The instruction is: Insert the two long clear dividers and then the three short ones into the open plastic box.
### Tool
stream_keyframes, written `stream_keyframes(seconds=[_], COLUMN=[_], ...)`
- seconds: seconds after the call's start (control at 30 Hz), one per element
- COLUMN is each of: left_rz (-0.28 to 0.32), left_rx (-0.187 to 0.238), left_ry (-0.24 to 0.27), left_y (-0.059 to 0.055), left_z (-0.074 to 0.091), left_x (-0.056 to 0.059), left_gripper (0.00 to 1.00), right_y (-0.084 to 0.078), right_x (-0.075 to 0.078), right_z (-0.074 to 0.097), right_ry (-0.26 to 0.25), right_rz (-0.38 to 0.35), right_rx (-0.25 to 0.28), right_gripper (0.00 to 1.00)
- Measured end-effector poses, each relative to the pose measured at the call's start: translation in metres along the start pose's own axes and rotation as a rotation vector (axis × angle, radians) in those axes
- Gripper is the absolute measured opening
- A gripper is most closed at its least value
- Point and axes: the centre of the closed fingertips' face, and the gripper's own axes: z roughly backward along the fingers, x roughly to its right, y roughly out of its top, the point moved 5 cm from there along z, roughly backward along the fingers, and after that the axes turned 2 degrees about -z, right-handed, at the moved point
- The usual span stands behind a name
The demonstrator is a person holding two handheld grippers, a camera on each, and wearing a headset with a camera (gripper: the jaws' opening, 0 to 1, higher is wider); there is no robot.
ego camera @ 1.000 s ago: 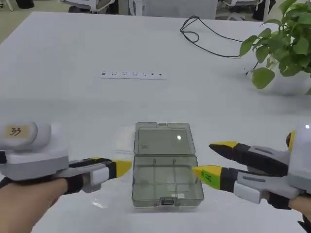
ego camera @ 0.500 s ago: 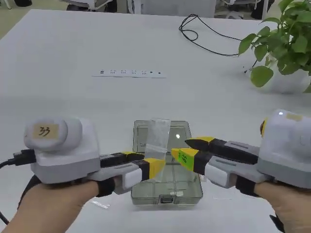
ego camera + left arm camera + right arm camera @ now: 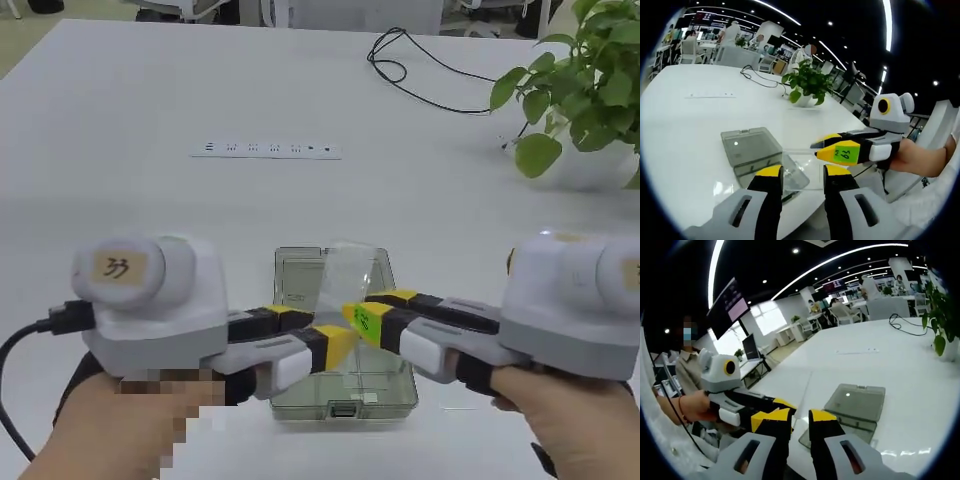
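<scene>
1. White table (image 3: 150,90) in an open office carries a power strip (image 3: 265,150), a black cable (image 3: 420,80) and a potted plant (image 3: 575,90) towards its far side.
2. Left gripper (image 3: 802,171) has its jaws partly apart, with a clear divider (image 3: 800,160) spanning between them, its edges against both inner faces.
3. Right gripper (image 3: 799,416) points in from the opposite side, its tips at the divider's edge. A narrow gap shows between its jaws, and I cannot tell whether they pinch the sheet.
4. Raised off the table, the divider hangs over the open plastic box (image 3: 345,405). The box sits just below both grippers, its lid (image 3: 298,275) lying flat on the far side.
</scene>
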Motion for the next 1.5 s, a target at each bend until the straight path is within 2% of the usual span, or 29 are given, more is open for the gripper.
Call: stream_keyframes(seconds=[0.1, 0.23, 0.3, 0.4, 0.7, 0.83, 1.03, 1.27, 1.43, 1.5], left_rz=[-0.008, 0.004, -0.002, 0.014, -0.022, -0.067, -0.124, -0.216, -0.301, -0.315], left_rx=[-0.002, 0.009, 0.008, 0.010, 0.010, 0.012, 0.007, -0.007, -0.032, -0.047], left_ry=[0.003, -0.003, 0.002, -0.009, -0.033, -0.043, -0.060, -0.090, -0.113, -0.123], left_y=[0.000, 0.000, 0.000, 0.000, -0.002, -0.003, -0.009, -0.021, -0.031, -0.036], left_z=[0.000, -0.001, -0.002, -0.002, 0.000, 0.001, 0.006, 0.013, 0.018, 0.019], left_x=[0.000, 0.001, 0.001, 0.002, 0.005, 0.004, -0.001, -0.009, -0.016, -0.018], left_gripper=[0.30, 0.31, 0.28, 0.30, 0.36, 0.43, 0.49, 0.59, 0.70, 0.72], right_y=[-0.001, -0.001, 0.000, 0.000, -0.001, 0.003, 0.009, 0.010, 0.008, 0.006], right_x=[-0.001, -0.003, -0.003, -0.002, -0.002, 0.000, 0.011, 0.031, 0.046, 0.051], right_z=[-0.001, -0.001, -0.002, -0.001, -0.001, 0.001, 0.005, 0.008, 0.008, 0.008], right_ry=[-0.002, -0.024, -0.039, -0.046, -0.042, -0.046, -0.078, -0.139, -0.191, -0.210], right_rz=[-0.020, -0.054, -0.049, -0.058, -0.087, -0.107, -0.122, -0.156, -0.186, -0.208], right_rx=[-0.006, 0.007, 0.008, 0.009, -0.003, 0.000, -0.012, -0.057, -0.110, -0.134], right_gripper=[0.09, 0.07, 0.07, 0.07, 0.07, 0.07, 0.07, 0.07, 0.07, 0.07])
